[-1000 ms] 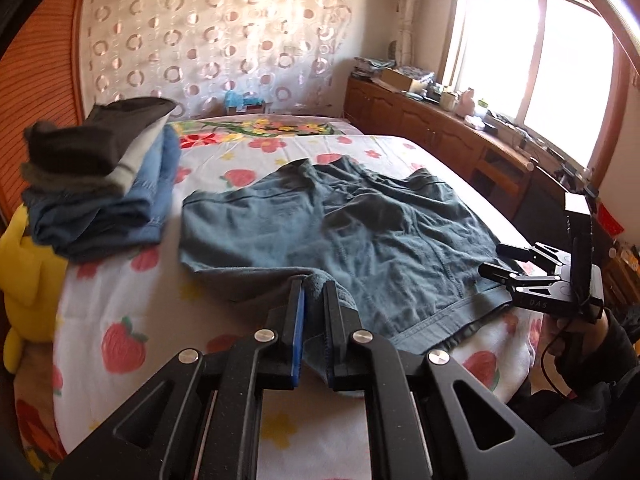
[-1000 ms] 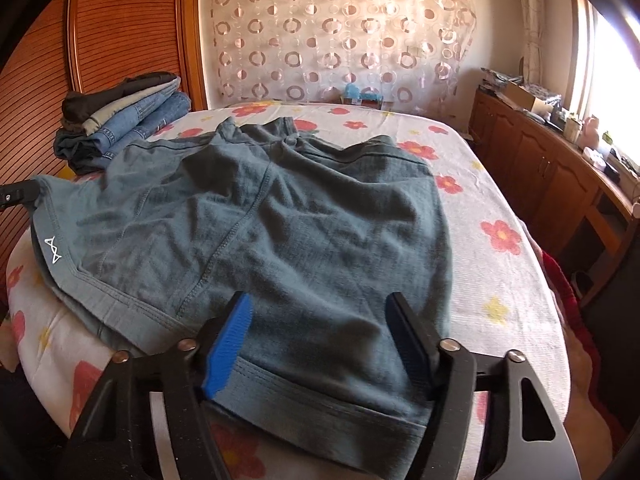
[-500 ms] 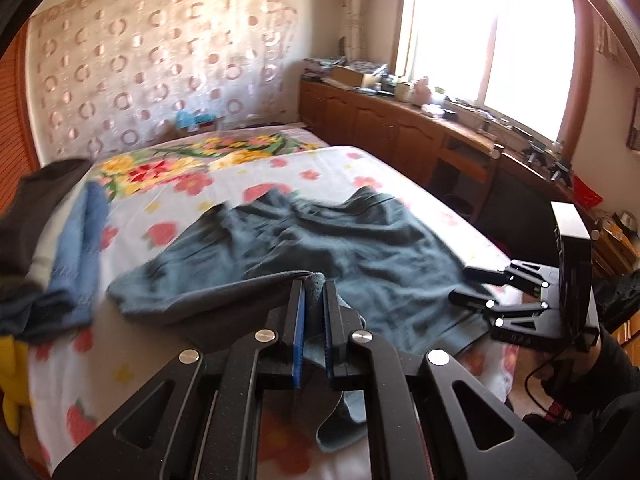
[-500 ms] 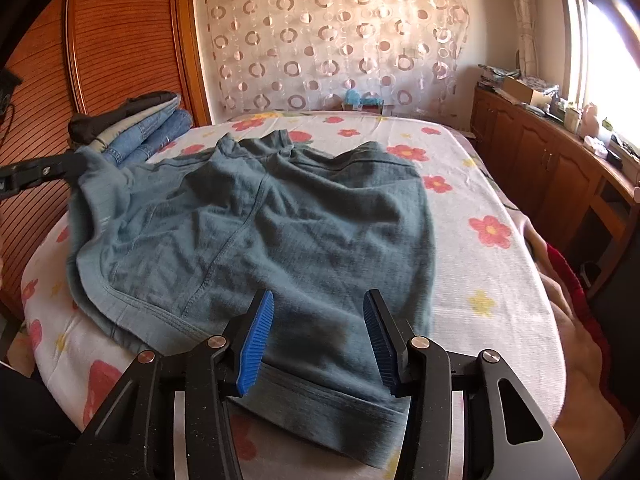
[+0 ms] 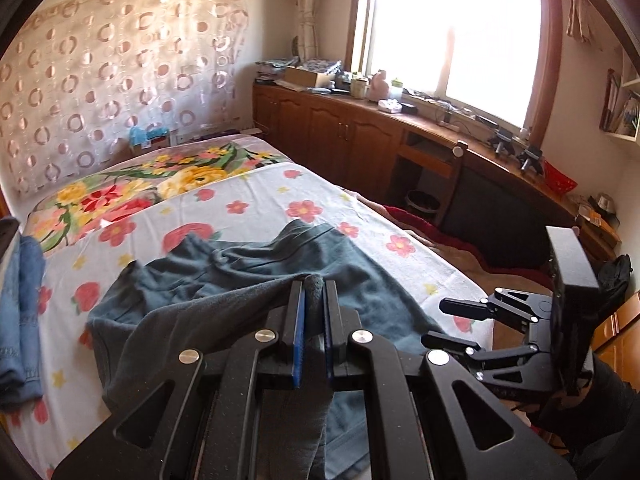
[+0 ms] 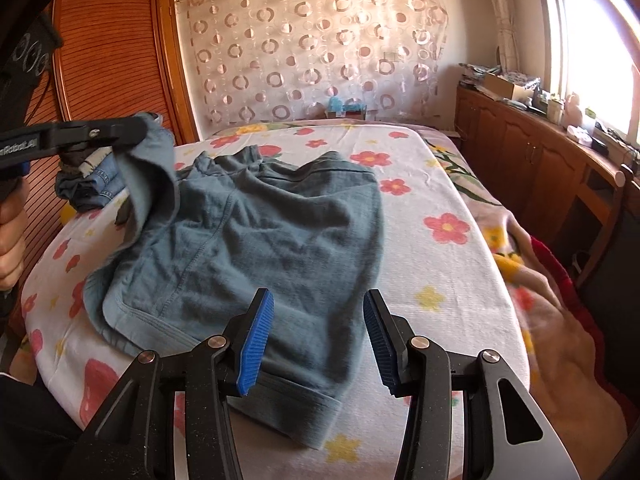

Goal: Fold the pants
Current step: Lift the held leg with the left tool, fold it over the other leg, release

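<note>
Blue-grey pants [image 6: 260, 240] lie spread on the flowered bed [image 6: 440, 272]. My left gripper [image 5: 314, 292] is shut on one corner of the pants [image 5: 224, 276] and holds it lifted above the bed. It shows in the right wrist view [image 6: 136, 130] at the left, with the cloth hanging from it. My right gripper [image 6: 318, 344] is open and empty, just above the near hem of the pants. It shows in the left wrist view [image 5: 444, 320] at the right, beside the bed's edge.
A stack of folded clothes [image 6: 90, 184] sits at the bed's far left by the wooden wardrobe [image 6: 104, 64]. A wooden cabinet with clutter [image 5: 360, 128] runs under the window on the right. A red blanket [image 6: 560, 300] hangs at the bed's right side.
My left gripper has lifted its corner of the pants higher and carried it rightward over the pants. My right gripper has opened slightly wider and drawn back toward the hem.
</note>
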`<action>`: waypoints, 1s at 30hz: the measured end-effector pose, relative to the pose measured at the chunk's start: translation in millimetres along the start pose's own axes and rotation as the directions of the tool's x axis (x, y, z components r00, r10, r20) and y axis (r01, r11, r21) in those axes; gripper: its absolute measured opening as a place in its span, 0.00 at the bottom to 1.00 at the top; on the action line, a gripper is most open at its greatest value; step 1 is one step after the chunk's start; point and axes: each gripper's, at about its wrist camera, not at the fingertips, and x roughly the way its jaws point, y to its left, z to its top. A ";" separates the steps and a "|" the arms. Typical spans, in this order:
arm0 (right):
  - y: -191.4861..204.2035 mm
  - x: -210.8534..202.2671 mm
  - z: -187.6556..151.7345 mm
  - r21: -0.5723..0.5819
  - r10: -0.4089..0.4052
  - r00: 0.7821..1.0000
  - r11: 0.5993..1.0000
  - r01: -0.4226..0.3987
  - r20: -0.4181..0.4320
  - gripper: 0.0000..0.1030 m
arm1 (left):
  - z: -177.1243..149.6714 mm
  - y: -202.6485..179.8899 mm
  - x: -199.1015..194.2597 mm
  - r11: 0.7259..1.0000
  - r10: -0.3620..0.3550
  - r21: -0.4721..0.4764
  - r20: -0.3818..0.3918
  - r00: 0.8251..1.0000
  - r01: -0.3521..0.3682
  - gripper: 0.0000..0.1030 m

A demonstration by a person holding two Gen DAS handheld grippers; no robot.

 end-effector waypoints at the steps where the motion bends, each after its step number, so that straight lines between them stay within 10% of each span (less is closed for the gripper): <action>1: -1.0 -1.2 0.0 0.001 0.000 1.000 1.000 0.000 0.002 0.47 | 0.5 -2.5 4.3 1.000 -0.003 0.002 -0.005 1.000 0.003 0.09; 8: -7.4 -6.0 -0.9 0.011 0.005 1.000 1.000 -0.005 0.008 0.47 | -11.1 -3.0 14.7 0.999 0.049 -0.004 -0.042 0.998 -0.049 0.09; 21: -4.2 -2.9 4.9 -0.007 0.021 1.000 1.000 -0.021 0.014 0.47 | -37.8 25.8 -0.6 0.994 0.092 -0.057 -0.032 0.995 -0.094 0.78; 30: 4.3 11.3 21.4 -0.051 0.040 0.999 0.998 -0.039 0.019 0.47 | -72.8 46.9 5.5 0.984 0.133 -0.104 -0.106 0.985 -0.144 0.78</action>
